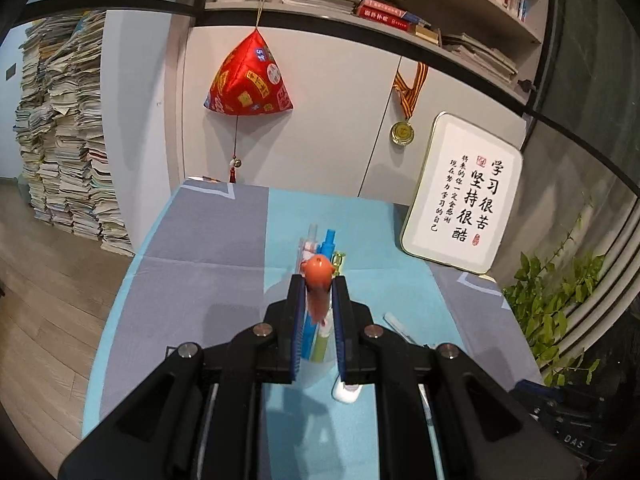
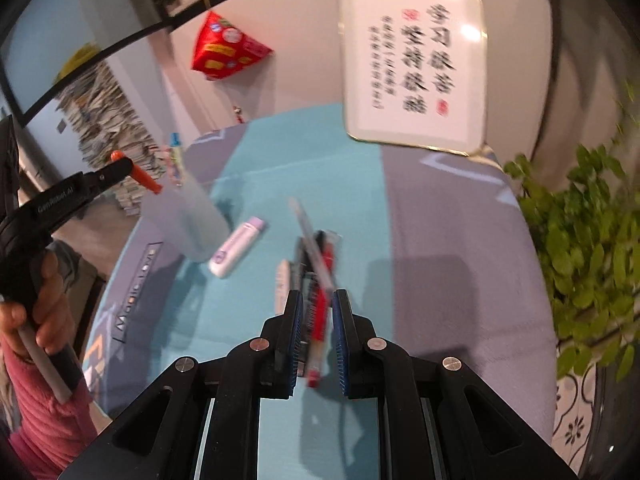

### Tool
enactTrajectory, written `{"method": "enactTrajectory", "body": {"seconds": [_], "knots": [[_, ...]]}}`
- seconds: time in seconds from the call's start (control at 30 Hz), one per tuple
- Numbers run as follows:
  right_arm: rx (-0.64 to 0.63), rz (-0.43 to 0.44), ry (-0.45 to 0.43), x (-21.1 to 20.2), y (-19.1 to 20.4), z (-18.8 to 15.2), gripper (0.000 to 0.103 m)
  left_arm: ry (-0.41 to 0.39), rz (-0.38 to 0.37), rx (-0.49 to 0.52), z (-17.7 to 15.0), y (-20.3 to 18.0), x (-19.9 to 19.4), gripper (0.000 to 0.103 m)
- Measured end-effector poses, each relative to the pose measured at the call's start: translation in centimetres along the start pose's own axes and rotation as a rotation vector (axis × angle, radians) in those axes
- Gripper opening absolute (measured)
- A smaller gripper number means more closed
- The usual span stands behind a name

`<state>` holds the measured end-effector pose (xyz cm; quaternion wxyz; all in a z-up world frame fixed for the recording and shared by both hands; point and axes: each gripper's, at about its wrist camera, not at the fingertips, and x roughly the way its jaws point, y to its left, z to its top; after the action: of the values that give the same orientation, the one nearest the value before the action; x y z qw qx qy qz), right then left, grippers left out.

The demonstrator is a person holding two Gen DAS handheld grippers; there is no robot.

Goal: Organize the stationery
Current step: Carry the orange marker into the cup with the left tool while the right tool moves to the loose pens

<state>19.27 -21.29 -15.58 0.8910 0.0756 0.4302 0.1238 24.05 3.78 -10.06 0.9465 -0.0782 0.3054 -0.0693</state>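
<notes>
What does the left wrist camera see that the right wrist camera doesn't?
Only the left wrist view shows the gold medal on a striped ribbon and the bookshelves. Only the right wrist view shows the loose pile of pens on the cloth and the person's hand. Both show the orange pen in the left gripper, the frosted plastic cup and the framed calligraphy sign.

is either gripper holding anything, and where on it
The left gripper holds an orange pen, clamped just below its rounded top end, above the cup. The right gripper is shut and holds nothing.
</notes>
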Motion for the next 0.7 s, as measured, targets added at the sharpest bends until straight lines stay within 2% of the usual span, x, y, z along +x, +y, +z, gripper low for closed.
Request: {"method": "enactTrajectory", "body": {"seconds": [0.3, 0.7], "knots": [[0.03, 0.036, 0.0, 0.4, -1.6, -0.5, 0.015, 0.054, 0.071, 0.024, -0.5, 0.0, 1.7, 0.012], [0.043, 0.044, 0.016, 0.9, -2.2, -0.8, 0.015, 0.112, 0.111, 0.048, -1.5, -0.1, 3.4, 0.012]]}}
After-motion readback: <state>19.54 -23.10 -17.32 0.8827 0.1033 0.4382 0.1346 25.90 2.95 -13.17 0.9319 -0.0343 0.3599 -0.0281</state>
